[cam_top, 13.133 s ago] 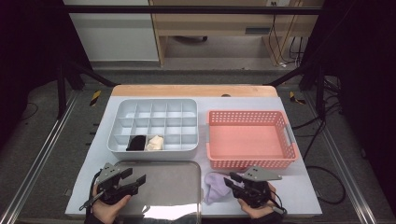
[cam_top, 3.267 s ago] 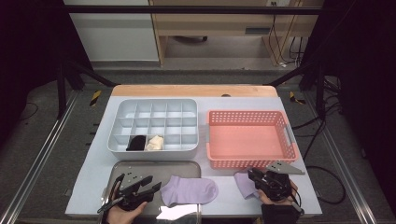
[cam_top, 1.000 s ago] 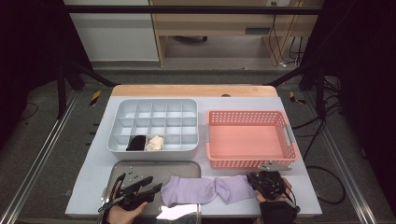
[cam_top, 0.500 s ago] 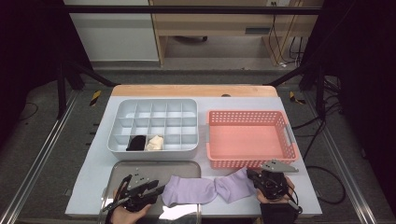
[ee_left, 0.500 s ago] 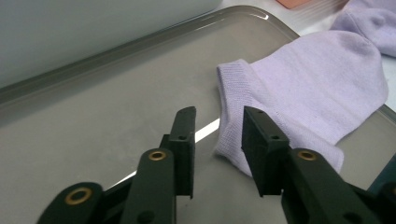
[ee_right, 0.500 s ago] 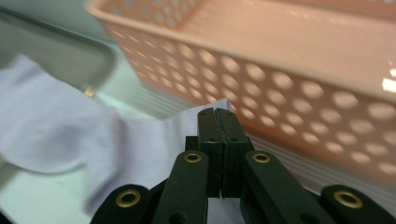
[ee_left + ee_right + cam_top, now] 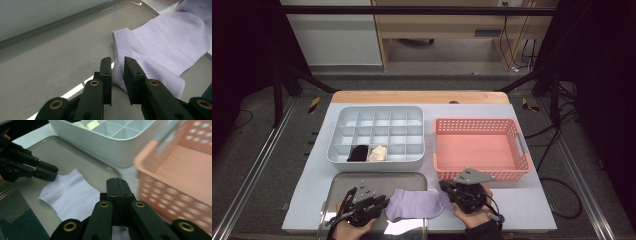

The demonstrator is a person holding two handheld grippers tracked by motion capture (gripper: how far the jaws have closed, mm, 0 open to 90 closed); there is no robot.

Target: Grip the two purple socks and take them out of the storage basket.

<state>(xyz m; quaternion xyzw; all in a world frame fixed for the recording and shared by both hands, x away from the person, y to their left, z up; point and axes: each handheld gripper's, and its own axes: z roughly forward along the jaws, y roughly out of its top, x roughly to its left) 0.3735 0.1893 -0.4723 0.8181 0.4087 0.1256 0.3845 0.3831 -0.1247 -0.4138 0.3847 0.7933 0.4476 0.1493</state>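
Note:
A lilac sock lies across the right end of a metal tray. My left gripper sits low at the sock's cuff end. Its jaws have just been closing and stand a narrow gap apart, with the cuff's edge between them and unpressed. My right gripper is shut on the sock's toe end and holds it a little above the table. In the right gripper view the left gripper shows at the far side of the sock.
A grey divided organizer stands behind the tray, with a black item and a cream item in its front cells. A pink basket stands to its right, close behind my right gripper.
My right gripper has moved left and up with the toe end, so the sock now looks shorter. The left jaws have narrowed around the cuff edge.

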